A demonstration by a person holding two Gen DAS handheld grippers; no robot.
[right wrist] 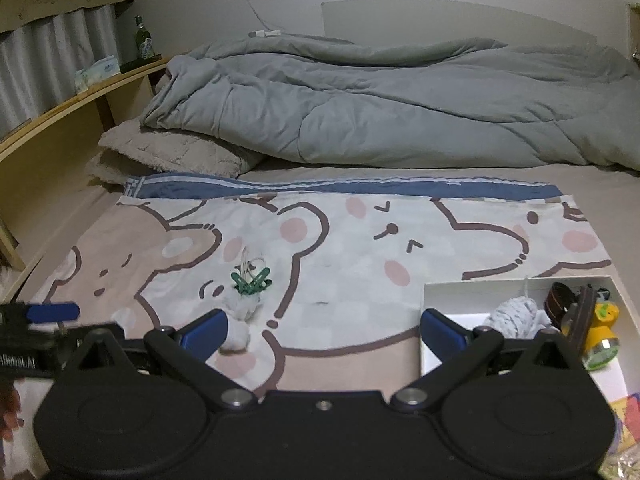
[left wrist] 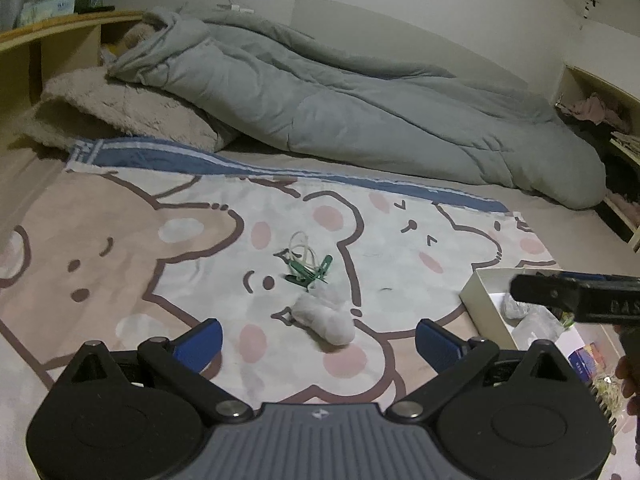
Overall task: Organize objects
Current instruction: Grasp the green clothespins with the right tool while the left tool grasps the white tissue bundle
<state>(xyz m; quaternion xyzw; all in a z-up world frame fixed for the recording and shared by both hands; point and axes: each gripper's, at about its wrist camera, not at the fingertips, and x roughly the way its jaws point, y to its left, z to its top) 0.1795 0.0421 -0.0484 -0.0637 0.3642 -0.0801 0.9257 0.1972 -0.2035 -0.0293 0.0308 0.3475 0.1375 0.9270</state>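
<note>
On the bear-print sheet: three loose things lie bunched mid-bed — a white rolled sock, green clothespins touching its far end, a pale looped cord behind them.
Box: a white cardboard box sits to the right, already holding a grey sock ball, a yellow toy and a dark strap.
Left gripper: jaws spread wide, empty, aimed at the sock.
Right gripper: also wide and empty, near the box's corner.
Handling: the sock looks light, soft and squashy — best pinched across its thick middle. The pins are probably stiff, slippery plastic and may tangle with the cord.
</note>
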